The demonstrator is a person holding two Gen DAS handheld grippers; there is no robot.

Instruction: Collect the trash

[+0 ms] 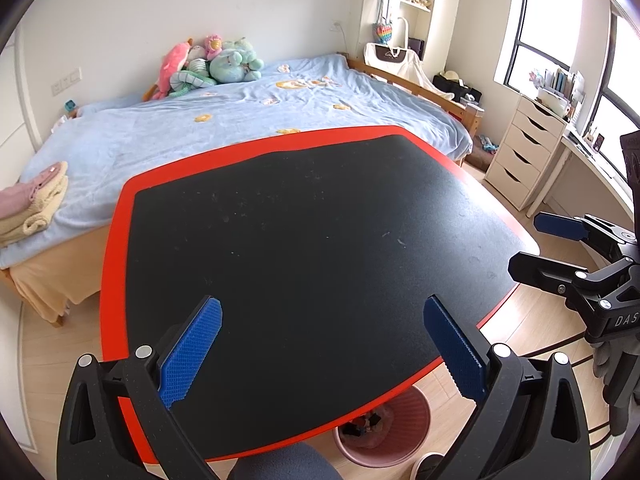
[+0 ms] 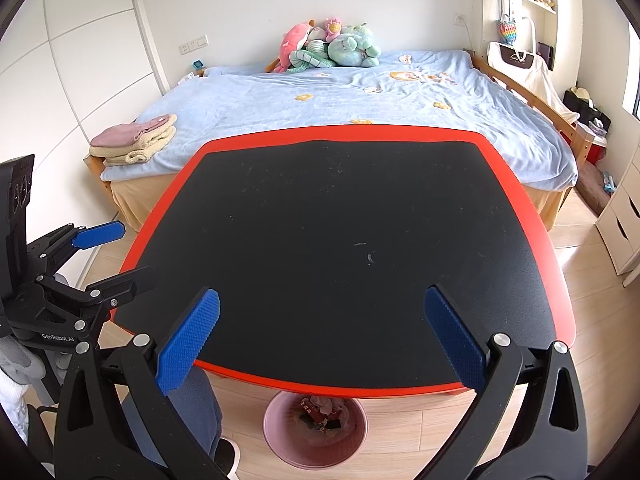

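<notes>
Plainly, both grippers are held spread wide over a black table [image 2: 340,240] with a red rim, and nothing is gripped by either. At the far left of the right wrist view the left gripper [image 2: 106,258] is seen from the side, with flat white wardrobe doors [image 2: 80,72] behind it; neither appears in the left wrist view, where a white chest of drawers [image 1: 524,152] and a bright window [image 1: 548,24] are shown instead, with the right gripper [image 1: 532,246] at the right edge. The table top is matte and finely grained, with rounded corners, and the blue pads [image 2: 188,340] are ribbed rubber on black arms. A folded towel stack [image 2: 136,140], a soft blue blanket [image 2: 360,92] and plush toys [image 2: 332,46] are seen on the bed. The round pink bin [image 2: 316,428], holding crumpled trash [image 2: 320,412], stands on the wooden floor below the table's near edge, beneath and between the right gripper's fingers; in the left wrist view it [image 1: 384,428] lies low, nearer the right finger.
</notes>
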